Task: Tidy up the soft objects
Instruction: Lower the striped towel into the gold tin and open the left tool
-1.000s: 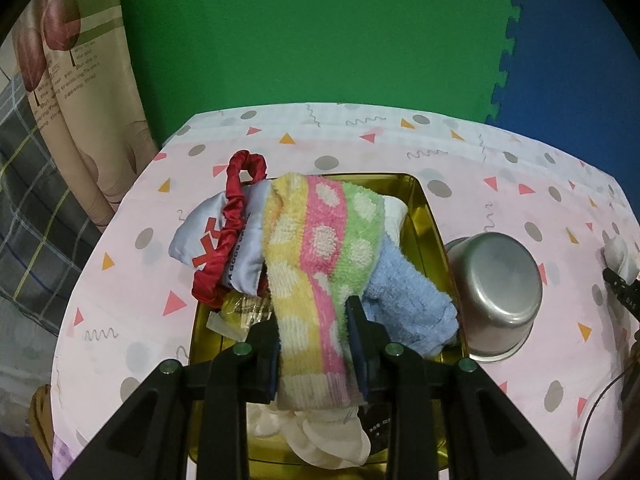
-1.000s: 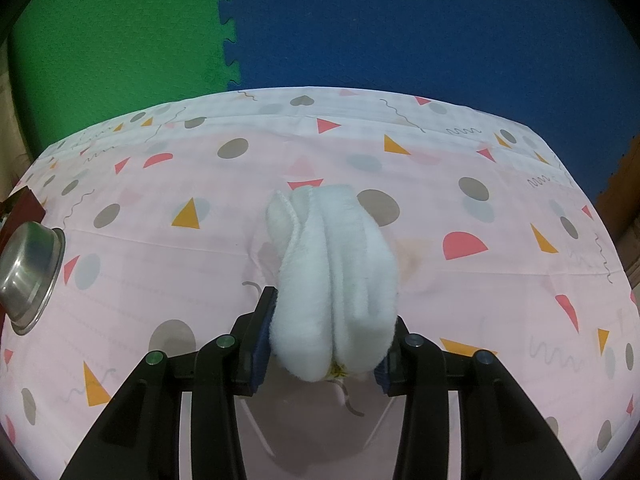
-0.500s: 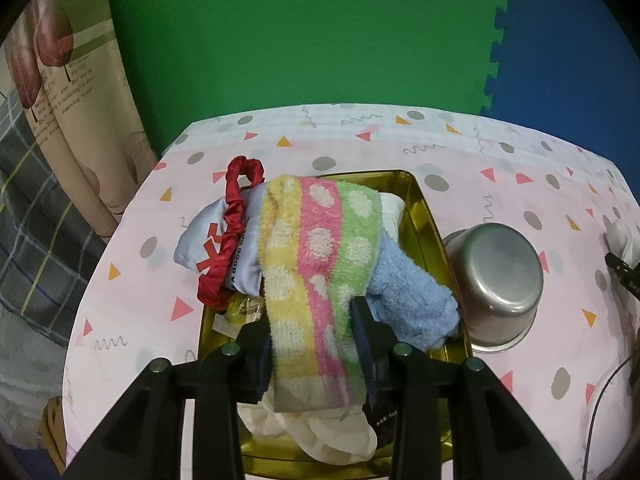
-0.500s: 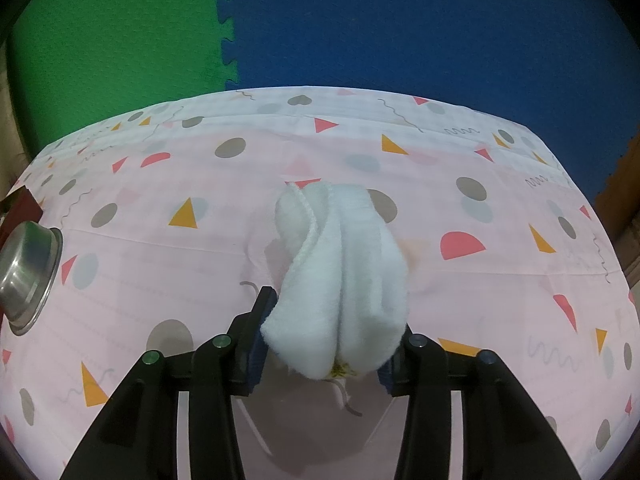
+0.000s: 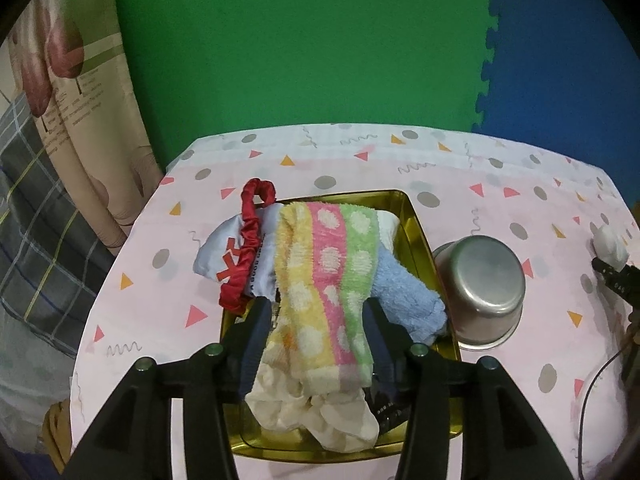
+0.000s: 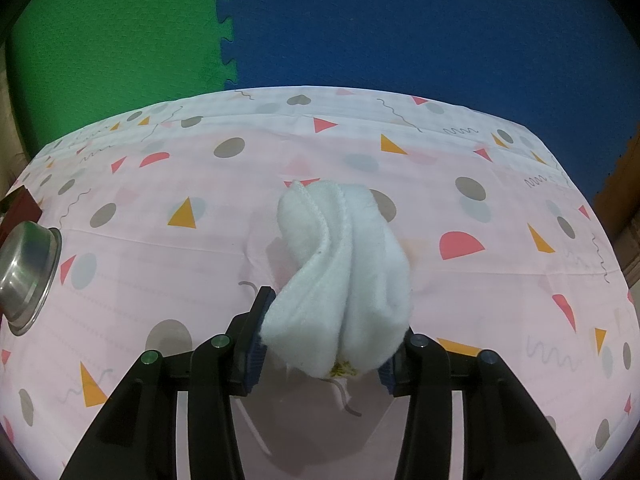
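Left wrist view: your gold tray [image 5: 420, 224] on the worktop [image 5: 168, 280] already holds most soft stuff. Left hand-held gripper [image 5: 316, 320] is opening around the striped towel [image 5: 324, 280] lying there. Right hand-held gripper [image 6: 334, 328] clamps a white cloth [image 6: 344, 264], not yet in the tray.

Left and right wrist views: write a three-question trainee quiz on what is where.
1. True or false: the striped towel lies over the pile in the gold tray.
2. What sits on the tablecloth just right of the tray in the left wrist view: A) a glass cup, B) an upturned steel bowl, C) a plate?
3. What is between the right gripper's fingers?

Key
1. True; the left gripper's jaws are opening, the towel between them.
2. B.
3. A folded white cloth, gripped.
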{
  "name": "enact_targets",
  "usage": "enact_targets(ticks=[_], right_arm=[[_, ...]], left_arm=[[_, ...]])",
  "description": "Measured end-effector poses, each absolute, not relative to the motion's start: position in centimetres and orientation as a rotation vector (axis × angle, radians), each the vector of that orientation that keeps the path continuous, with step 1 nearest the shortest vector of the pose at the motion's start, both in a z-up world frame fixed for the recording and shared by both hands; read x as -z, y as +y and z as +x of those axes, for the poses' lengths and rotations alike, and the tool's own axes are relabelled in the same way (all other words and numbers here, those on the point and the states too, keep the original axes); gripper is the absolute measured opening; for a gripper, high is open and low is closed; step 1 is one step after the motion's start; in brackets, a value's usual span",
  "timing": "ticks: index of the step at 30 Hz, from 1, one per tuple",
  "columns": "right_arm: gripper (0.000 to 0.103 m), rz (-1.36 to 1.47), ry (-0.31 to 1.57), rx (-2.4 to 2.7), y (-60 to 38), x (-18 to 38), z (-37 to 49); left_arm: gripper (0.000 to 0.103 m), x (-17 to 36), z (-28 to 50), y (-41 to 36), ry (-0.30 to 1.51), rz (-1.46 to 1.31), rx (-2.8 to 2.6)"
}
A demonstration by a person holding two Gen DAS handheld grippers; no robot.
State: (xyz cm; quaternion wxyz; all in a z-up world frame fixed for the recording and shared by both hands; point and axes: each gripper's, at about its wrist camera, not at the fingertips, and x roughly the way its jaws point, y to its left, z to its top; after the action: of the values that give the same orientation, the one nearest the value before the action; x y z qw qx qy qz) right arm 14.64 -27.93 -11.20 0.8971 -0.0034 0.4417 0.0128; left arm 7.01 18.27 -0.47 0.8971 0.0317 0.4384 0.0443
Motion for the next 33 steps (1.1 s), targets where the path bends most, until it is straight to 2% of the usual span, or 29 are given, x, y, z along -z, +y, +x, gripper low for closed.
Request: enact_targets(ticks=[11,26,29,33], right_arm=[[0.045,-0.007,0.916,-0.022,-28.2,11.3,14.6],[0.048,0.021,0.924,-0.025,-28.1,11.0,14.6],[0.053,0.043,0.939,-0.028,-28.2,10.8,14.5],[0.054,0.043,0.950,-0.013,-27.9,10.5,14.2]], left_arm=[[0.049,-0.6,5.5,20.1,0.878,0.057,-0.132],[0.049,1.0,5.8,20.8,0.897,0.064,-0.125],[0.049,0.9,5.7,21.1,0.895,0.046,-0.117],[0.049,0.9,5.6,21.4,0.889,0.037,-0.114]])
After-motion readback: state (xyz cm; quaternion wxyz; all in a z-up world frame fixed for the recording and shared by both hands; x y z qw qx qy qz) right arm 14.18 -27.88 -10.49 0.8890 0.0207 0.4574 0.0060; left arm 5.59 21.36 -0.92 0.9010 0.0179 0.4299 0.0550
